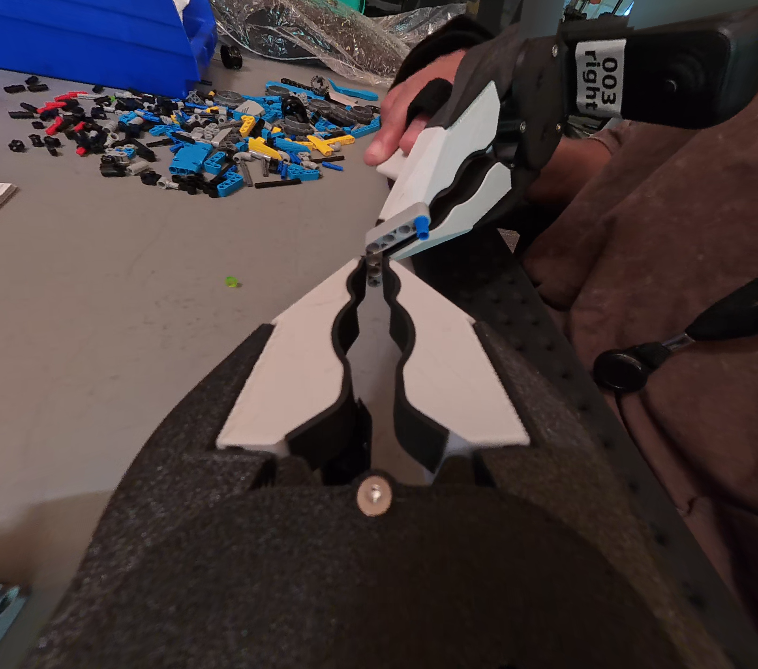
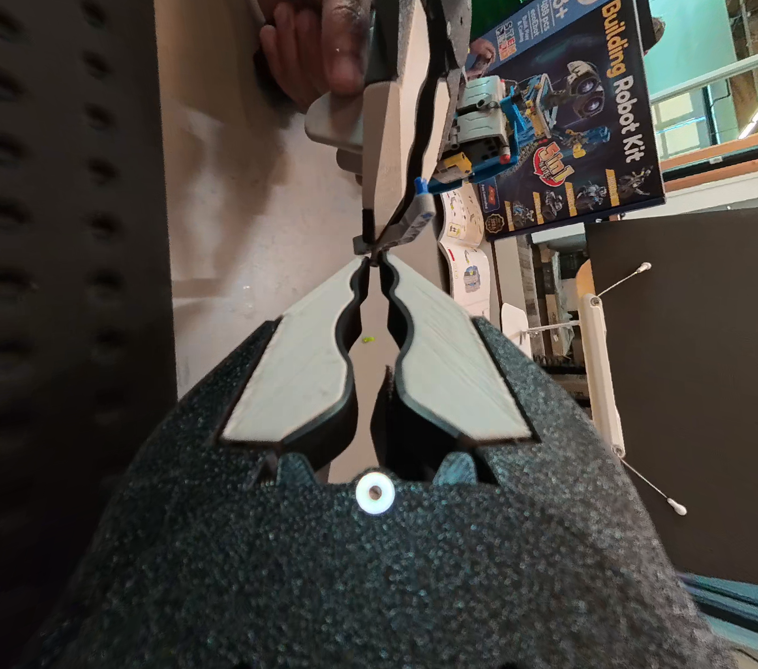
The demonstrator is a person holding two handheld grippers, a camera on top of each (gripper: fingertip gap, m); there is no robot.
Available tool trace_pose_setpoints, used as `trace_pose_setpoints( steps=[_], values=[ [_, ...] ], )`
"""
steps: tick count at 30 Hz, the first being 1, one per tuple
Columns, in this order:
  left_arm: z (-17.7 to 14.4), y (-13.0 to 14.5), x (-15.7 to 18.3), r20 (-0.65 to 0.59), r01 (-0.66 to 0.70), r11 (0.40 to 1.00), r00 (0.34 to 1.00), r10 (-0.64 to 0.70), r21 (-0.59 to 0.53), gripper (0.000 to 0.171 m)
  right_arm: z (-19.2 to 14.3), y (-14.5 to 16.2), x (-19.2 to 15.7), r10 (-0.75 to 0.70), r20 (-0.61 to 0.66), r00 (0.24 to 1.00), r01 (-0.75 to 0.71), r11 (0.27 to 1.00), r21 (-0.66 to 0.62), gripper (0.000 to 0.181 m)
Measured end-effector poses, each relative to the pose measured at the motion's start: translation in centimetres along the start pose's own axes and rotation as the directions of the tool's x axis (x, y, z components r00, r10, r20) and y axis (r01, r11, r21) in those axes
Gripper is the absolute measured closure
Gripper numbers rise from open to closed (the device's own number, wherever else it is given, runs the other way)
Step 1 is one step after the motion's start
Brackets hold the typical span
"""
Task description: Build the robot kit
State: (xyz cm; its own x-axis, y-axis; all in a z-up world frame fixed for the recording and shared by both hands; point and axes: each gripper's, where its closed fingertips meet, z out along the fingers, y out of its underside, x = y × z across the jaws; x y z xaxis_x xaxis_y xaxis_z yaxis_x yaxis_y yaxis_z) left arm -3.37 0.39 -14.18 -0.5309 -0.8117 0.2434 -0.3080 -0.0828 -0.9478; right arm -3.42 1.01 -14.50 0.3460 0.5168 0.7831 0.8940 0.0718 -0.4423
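Note:
My left gripper (image 1: 374,267) is shut on a short grey holed piece (image 1: 374,274), held above the grey table (image 1: 123,341). That piece meets the lower end of a light grey holed beam (image 1: 396,233) with a blue pin (image 1: 421,227). I cannot tell whether the two are one part. My right gripper (image 1: 391,253) comes in from the upper right, and the beam lies along its finger. In the right wrist view my right gripper (image 2: 372,259) is shut on the dark end of the beam (image 2: 412,218), tip to tip with the left gripper (image 2: 375,235).
A pile of loose blue, black, yellow and red pieces (image 1: 205,141) lies at the table's far side. A blue bin (image 1: 102,22) and crumpled plastic bags (image 1: 295,18) lie behind it. A small green bead (image 1: 231,282) lies alone. A kit box (image 2: 574,108) and a booklet (image 2: 467,264) show beyond. Left and right tips are no more than a few centimetres apart.

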Motion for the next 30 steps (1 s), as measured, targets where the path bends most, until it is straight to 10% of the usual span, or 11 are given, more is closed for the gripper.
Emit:
trace_pose_setpoints(
  steps=[12, 30],
  values=[
    [-0.5, -0.4, 0.9, -0.11, 0.124, 0.991, 0.987, -0.119, 0.039, 0.165, -0.2, -1.1, -0.2, 0.229, 0.3, 0.926, -0.269, 0.958, 0.101, 0.177],
    [-1.4, -1.9, 0.1, -0.137, 0.213, 0.966, 0.972, -0.193, 0.145, 0.165, 0.2, -0.9, 1.2, 0.514, 0.312, 0.799, -0.581, 0.793, 0.182, 0.175]
  ],
)
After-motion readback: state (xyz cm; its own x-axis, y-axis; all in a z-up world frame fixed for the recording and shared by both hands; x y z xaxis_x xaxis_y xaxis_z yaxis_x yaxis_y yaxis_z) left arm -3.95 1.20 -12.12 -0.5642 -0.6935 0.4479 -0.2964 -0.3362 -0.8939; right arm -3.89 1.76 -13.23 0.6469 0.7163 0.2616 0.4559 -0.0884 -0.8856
